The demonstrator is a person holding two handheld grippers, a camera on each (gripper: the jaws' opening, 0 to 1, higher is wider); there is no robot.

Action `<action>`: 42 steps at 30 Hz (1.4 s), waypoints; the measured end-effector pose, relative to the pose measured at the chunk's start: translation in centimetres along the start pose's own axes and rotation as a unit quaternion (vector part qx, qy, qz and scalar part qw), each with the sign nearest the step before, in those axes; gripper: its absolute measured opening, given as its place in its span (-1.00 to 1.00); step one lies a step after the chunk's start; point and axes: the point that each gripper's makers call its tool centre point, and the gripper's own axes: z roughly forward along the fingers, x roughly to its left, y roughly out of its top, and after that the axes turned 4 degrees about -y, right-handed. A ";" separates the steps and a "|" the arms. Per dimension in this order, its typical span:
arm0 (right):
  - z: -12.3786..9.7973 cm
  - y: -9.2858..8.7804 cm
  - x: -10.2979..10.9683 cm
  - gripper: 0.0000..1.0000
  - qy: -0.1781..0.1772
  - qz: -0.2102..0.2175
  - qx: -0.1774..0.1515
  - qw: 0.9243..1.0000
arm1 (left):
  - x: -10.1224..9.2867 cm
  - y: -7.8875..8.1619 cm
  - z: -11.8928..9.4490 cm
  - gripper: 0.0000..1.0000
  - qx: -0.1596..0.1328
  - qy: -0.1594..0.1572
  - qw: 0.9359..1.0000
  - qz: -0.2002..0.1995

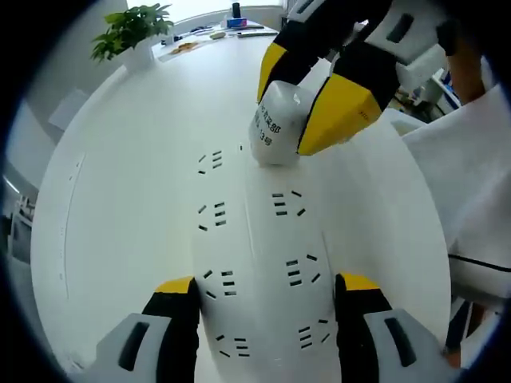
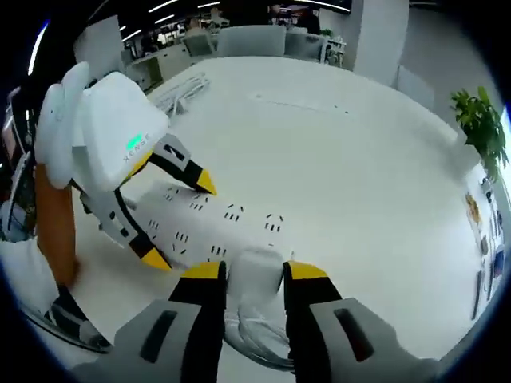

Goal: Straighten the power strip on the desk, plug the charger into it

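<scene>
Where the white bench spreads out, a white strip lies flat on it, sockets up. Left gripper view: the left hand-held gripper straddles the strip's near end, jaws apart and against its sides; a plant stands beyond the strip's far end. Right gripper view: the right hand-held gripper is clamped on the white charger at the strip's edge, a cable hanging below; office chairs stand far behind the strip.
</scene>
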 end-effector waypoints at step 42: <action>1.9 0.0 0.0 -0.55 -0.013 0.013 0.115 0.993 | 0.1 -0.2 -0.3 0.41 0.017 0.005 1.000 -0.002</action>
